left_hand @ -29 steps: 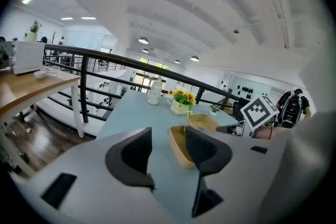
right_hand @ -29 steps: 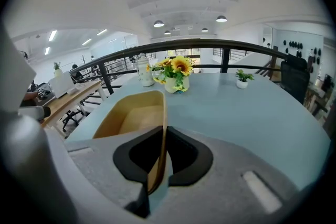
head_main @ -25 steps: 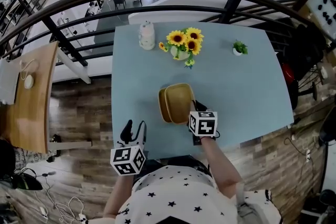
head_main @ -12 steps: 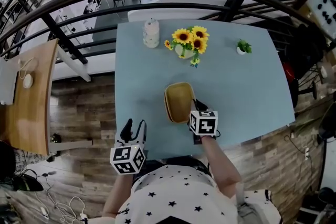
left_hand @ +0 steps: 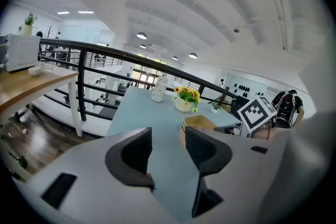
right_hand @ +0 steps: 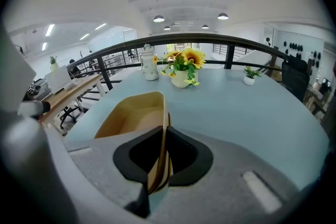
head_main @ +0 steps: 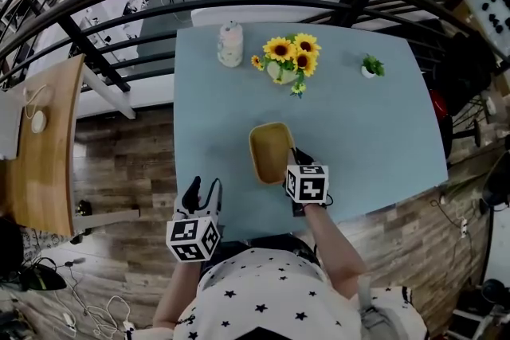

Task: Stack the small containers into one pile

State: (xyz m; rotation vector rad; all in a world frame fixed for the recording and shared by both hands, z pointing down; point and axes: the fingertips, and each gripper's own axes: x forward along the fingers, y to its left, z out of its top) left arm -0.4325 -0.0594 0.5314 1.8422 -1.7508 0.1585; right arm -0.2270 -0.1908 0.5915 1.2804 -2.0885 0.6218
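Blue table (head_main: 374,131), right claw (right_hand: 161,139) gripping tan containers (right_hand: 131,115) — grip hidden in head view, left claw (left_hand: 169,140) apart, empty.

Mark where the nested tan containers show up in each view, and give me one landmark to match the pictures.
Head view: nested tan containers at picture centre, just ahead of the right tool.
Left gripper view: containers right of centre, partly hidden behind that tool's right-hand jaw.
Right gripper view: containers lower centre-left, with the rim pinched by the right tool.
Shared landmark: sunflower vase, beyond the containers in all three.
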